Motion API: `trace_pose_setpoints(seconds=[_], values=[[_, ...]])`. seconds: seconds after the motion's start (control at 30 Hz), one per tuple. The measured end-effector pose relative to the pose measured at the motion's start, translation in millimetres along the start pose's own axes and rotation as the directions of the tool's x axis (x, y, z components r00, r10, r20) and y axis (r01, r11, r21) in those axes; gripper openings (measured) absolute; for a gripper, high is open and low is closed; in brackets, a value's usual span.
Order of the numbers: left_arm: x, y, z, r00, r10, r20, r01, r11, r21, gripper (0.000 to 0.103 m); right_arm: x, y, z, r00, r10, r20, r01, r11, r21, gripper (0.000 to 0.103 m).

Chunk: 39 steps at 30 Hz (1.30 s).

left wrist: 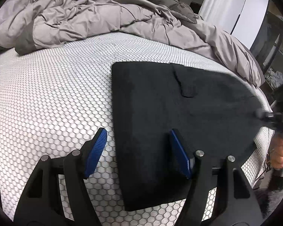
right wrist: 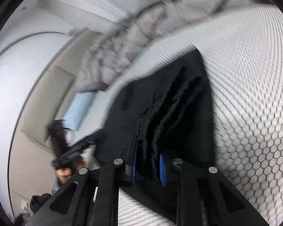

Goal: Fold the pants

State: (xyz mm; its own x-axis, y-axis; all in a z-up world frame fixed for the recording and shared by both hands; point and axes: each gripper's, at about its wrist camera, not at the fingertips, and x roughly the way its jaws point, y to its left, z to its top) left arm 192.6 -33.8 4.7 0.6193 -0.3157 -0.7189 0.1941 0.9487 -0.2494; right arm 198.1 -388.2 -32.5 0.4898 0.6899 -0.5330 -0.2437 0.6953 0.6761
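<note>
The black pants (left wrist: 179, 124) lie folded in a flat rectangle on the white honeycomb mattress (left wrist: 52, 98). My left gripper (left wrist: 138, 146) is open above the pants' near left edge, one blue pad over the mattress and one over the cloth, holding nothing. My right gripper (right wrist: 148, 165) is shut on a bunched fold of the pants (right wrist: 171, 113) and holds their right edge; it also shows in the left wrist view (left wrist: 264, 114) at the right. The right wrist view is motion-blurred.
A crumpled grey duvet (left wrist: 103, 18) is heaped along the far side of the bed. White wardrobe doors (left wrist: 251, 9) and dark shelves (left wrist: 273, 60) stand at the right. The bed's right edge lies just past the pants.
</note>
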Motion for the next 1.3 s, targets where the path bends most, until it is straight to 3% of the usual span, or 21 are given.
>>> trace_pose_setpoints(seconds=[0.17, 0.3, 0.37, 0.47, 0.53, 0.6, 0.67, 0.73, 0.8, 0.87, 1.0, 1.1, 1.17, 1.2, 1.27, 1.3], values=[[-6.9, 5.6, 1.0, 1.0, -0.004, 0.006, 0.004, 1.0, 0.001, 0.066, -33.5, 33.0, -16.1, 0.998, 0.014, 0.054, -0.013, 0.999, -0.029, 0.018], [-2.9, 7.5, -3.2, 1.0, 0.0, -0.019, 0.0, 1.0, 0.009, 0.066, -15.6, 8.1, -30.6, 0.995, -0.091, -0.049, 0.092, 0.995, 0.024, 0.018], [-1.2, 6.2, -4.1, 1.0, -0.007, -0.029, 0.007, 1.0, 0.01, 0.066, 2.4, -15.2, -36.5, 0.969, -0.219, -0.113, 0.224, 0.974, 0.036, 0.022], [-7.5, -1.1, -4.0, 1.0, -0.009, -0.001, 0.009, 1.0, 0.028, 0.066, 5.9, -24.4, -33.7, 0.973, -0.187, -0.135, 0.197, 0.978, 0.067, 0.028], [-17.7, -12.3, -3.3, 0.999, 0.002, 0.037, -0.005, 0.996, 0.087, 0.066, -13.2, -9.0, -27.9, 0.973, -0.224, -0.056, 0.225, 0.974, 0.021, 0.031], [-26.0, -28.6, -3.9, 0.997, 0.007, 0.076, -0.019, 0.987, 0.16, 0.066, -32.0, 15.9, -25.8, 0.951, -0.303, 0.067, 0.308, 0.949, -0.068, 0.031], [-27.7, -47.1, -7.1, 0.996, -0.039, 0.076, 0.022, 0.975, 0.22, 0.066, -36.5, 45.3, -27.4, 0.932, -0.324, 0.161, 0.349, 0.923, -0.163, 0.031], [-19.6, -68.8, -14.5, 0.993, -0.11, 0.031, 0.097, 0.955, 0.282, 0.066, -19.8, 65.8, -31.1, 0.942, -0.292, 0.169, 0.326, 0.913, -0.243, 0.031], [-3.0, -87.4, -23.3, 0.983, -0.175, -0.052, 0.182, 0.927, 0.329, 0.066, 8.1, 76.9, -34.0, 0.951, -0.286, 0.116, 0.308, 0.901, -0.305, 0.033], [10.6, -97.4, -30.5, 0.983, -0.157, -0.096, 0.181, 0.921, 0.345, 0.066, 45.3, 81.2, -38.2, 0.949, -0.311, 0.053, 0.309, 0.881, -0.359, 0.033], [18.3, -94.8, -42.8, 0.983, -0.131, -0.13, 0.172, 0.902, 0.395, 0.067, 103.1, 73.3, -48.6, 0.911, -0.412, -0.038, 0.352, 0.82, -0.452, 0.033], [13.1, -82.8, -49.6, 0.981, -0.135, -0.138, 0.18, 0.9, 0.397, 0.067, 98.9, 74.1, -54.0, 0.887, -0.461, -0.03, 0.378, 0.762, -0.525, 0.033], [10.5, -76.4, -53.2, 0.982, -0.128, -0.14, 0.174, 0.9, 0.4, 0.067, 82.3, 69.9, -57.0, 0.821, -0.571, 0.022, 0.483, 0.673, -0.56, 0.032], [9.1, -74.4, -54.7, 0.982, -0.122, -0.141, 0.169, 0.901, 0.4, 0.067, 69.3, 62.8, -57.8, 0.812, -0.583, 0.019, 0.491, 0.666, -0.562, 0.032], [7.3, -70.7, -52.9, 0.982, -0.116, -0.146, 0.166, 0.902, 0.399, 0.068, 56.9, 58.8, -57.4, 0.842, -0.539, -0.017, 0.448, 0.715, -0.537, 0.032], [4.2, -70.0, -50.1, 0.982, -0.115, -0.148, 0.166, 0.905, 0.393, 0.068, 56.0, 61.2, -57.1, 0.843, -0.538, -0.019, 0.443, 0.713, -0.543, 0.033]])
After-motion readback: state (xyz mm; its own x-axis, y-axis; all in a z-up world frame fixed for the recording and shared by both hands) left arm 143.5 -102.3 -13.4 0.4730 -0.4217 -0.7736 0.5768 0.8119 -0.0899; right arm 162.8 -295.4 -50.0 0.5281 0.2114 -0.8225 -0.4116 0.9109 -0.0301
